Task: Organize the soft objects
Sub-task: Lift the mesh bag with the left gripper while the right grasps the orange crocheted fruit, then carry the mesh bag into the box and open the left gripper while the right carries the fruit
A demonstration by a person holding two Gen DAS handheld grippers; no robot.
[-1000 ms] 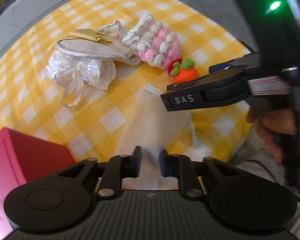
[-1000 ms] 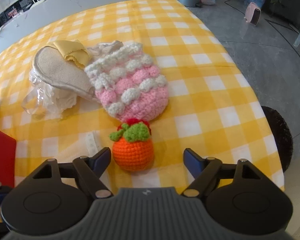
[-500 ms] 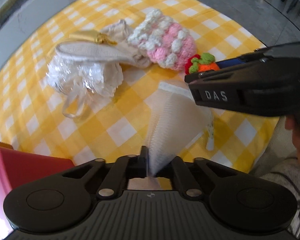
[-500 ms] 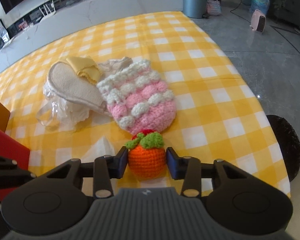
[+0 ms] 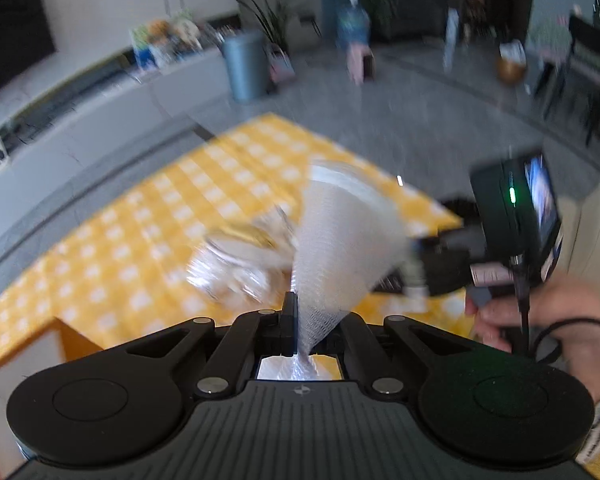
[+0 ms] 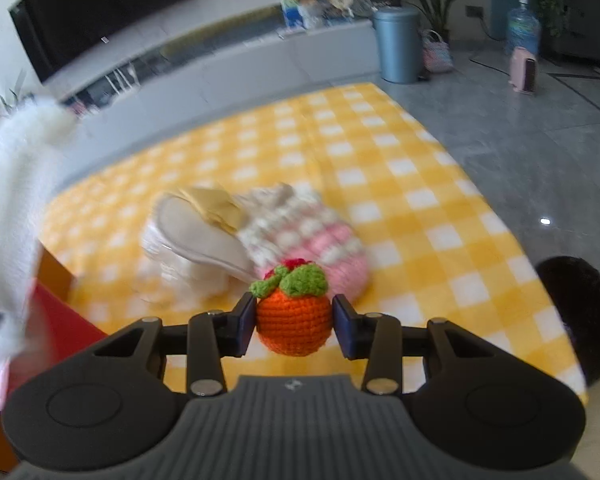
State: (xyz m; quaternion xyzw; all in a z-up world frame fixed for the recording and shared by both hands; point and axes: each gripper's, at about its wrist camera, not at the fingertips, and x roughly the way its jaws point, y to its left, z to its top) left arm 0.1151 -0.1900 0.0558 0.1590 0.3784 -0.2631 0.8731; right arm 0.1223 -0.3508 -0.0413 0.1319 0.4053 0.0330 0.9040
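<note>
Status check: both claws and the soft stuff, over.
Left claw shut on white mesh cloth. Right claw shut on orange crochet fruit. Nothing blocking.

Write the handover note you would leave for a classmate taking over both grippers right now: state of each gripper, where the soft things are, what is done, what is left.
Left gripper: shut on the white mesh cloth, lifted off the table.
Right gripper: shut on the orange crochet fruit, also lifted.
On the yellow checked cloth: pink-and-white crochet pouch, beige insole, yellow cloth, crinkled clear plastic bag.
Red box at the table's near-left edge.
Done: two items picked up.
Left: place both, then sort the pile.
</note>
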